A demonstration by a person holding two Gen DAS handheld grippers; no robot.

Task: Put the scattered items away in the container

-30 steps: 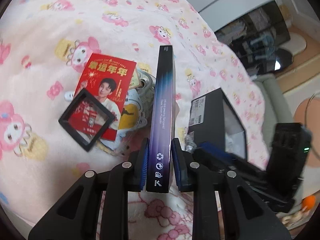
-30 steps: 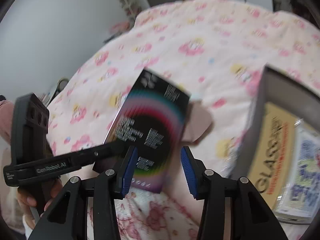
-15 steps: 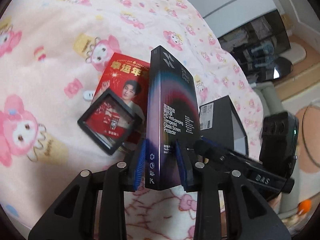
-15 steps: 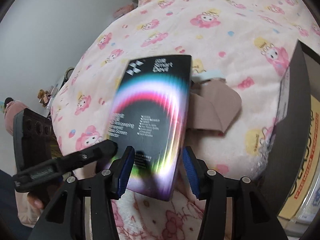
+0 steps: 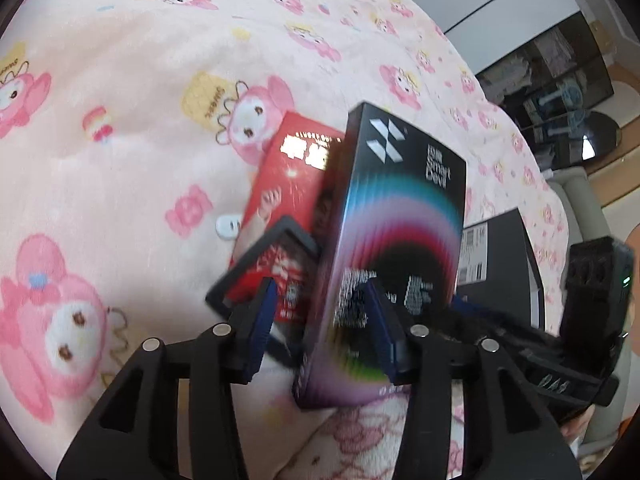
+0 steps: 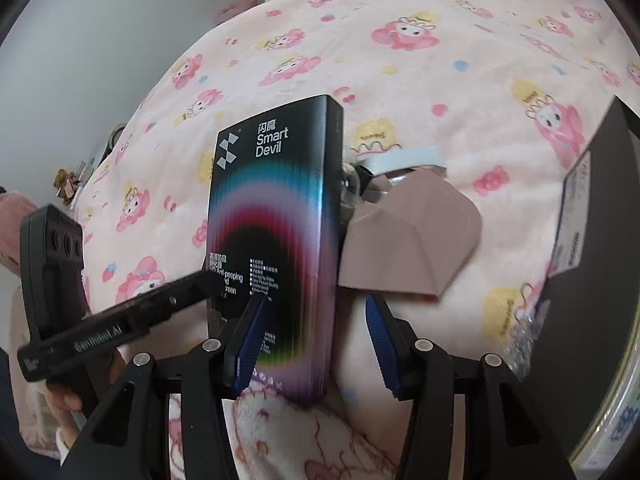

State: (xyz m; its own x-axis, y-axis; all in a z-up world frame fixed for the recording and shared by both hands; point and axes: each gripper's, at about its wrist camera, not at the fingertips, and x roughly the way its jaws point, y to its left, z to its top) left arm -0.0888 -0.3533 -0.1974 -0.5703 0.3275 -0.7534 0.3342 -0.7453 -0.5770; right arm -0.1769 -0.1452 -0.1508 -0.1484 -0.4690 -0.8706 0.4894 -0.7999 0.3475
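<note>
On the pink cartoon-print blanket [image 5: 132, 128], at the left of the left wrist view, a red card [image 5: 288, 176] lies flat with a small black-framed case [image 5: 260, 280] resting on its near end. The left gripper [image 5: 320, 324] points steeply down over them, its jaws opening; the black Smart Devil box [image 5: 396, 248] stands tilted between the blue pads, the left pad clear of it, the right pad in front of its printed face, so no grip shows. Further right lies the dark container [image 5: 500, 248], just beside the box, and the right gripper's body crosses the lower right corner. In the right wrist view, the left gripper's black body [image 6: 96, 328] comes in from the left, a hand [image 6: 64, 396] under it. The right gripper [image 6: 316, 328] also points steeply down, jaws apart: its left pad overlaps the box [image 6: 276, 216], whether touching I cannot tell, and its right pad is well clear. Right of the box lies a folded brownish mask [image 6: 408, 244], then the container's dark wall [image 6: 592, 240] at the edge.
</note>
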